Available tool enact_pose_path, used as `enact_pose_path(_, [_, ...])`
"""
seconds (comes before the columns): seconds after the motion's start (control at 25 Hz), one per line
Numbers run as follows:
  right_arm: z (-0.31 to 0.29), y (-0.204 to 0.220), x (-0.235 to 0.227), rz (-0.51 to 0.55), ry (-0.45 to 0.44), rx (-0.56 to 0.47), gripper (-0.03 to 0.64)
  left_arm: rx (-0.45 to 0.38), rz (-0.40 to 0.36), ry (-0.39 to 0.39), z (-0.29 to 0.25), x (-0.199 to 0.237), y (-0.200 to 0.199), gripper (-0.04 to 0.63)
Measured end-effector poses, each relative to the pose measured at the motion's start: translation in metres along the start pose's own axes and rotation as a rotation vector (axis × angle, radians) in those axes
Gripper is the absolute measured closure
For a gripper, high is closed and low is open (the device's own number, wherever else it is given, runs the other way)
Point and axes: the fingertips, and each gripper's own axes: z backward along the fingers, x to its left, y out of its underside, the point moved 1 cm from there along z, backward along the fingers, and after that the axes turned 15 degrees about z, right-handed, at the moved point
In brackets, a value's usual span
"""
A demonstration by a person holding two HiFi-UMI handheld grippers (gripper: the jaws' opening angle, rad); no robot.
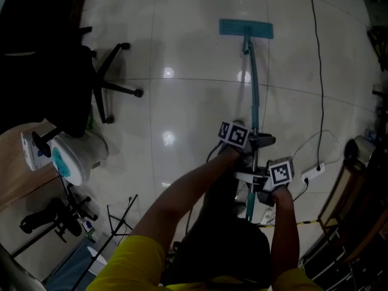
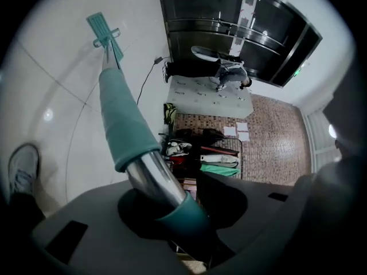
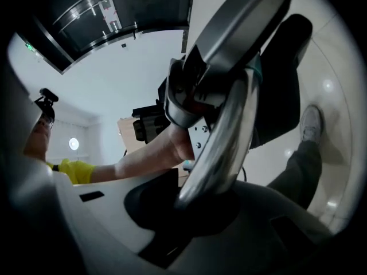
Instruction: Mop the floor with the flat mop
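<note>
Arms: two bare forearms reach out of a yellow shirt (image 1: 130,256), both aimed level toward 12 o'clock. The left one stretches further out than the right.
Shoe (image 2: 22,168): a pale sneaker planted on the tile, at 8 o'clock in the left gripper view.
Right tool (image 3: 192,205): closest to the body, at the near end of the pole. Its smooth grey moulded jaws pinch the bare chrome stretch of the mop handle (image 1: 254,90), and the tube sits in the notch between them.
Left tool (image 2: 172,211): just beyond the right one toward 12 o'clock, lying level. Its dark matt jaws clamp the same pole where polished metal meets a teal sleeve.
Mop handle: a long, slim round tube, mirror-bright steel by the tools and wrapped in a soft-looking teal cover further along. It slopes down and away toward 12 o'clock.
Floor (image 1: 182,53): large glossy white tiles with thin grout lines and bright spots of reflected light.
Mop head (image 1: 246,28): a flat teal rectangle resting on the tiles at 12 o'clock, set crosswise at the pole's far end.
Office chair (image 1: 91,83): black, with a star base on casters, at 10 o'clock and well apart from the mop.
Cable (image 1: 316,71): a thin black cord across the tiles at 1 o'clock, running down toward a white power strip (image 1: 312,173) at 3 o'clock.
</note>
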Motion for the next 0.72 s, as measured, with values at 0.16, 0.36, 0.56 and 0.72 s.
enact_pose_path(0.16, [0.017,0.140,0.067,-0.081,0.016,0.187,0.541,-0.059,0.118,0.004,-0.002,-0.004,0.150,0.436])
enact_pose_path(0.36, [0.011,0.194,0.082,-0.065,0.008,0.296,0.537,-0.137,0.136,0.015,0.011,0.009,0.209,0.431])
enact_pose_path(0.56, [-0.009,0.084,0.015,0.078,0.020,0.271,0.535,-0.133,0.023,0.020,0.027,0.020,0.078,0.423])
enact_pose_path(0.72, [-0.018,-0.045,-0.040,0.160,0.111,0.144,0.549,-0.103,-0.016,-0.011,0.031,0.016,-0.058,0.419])
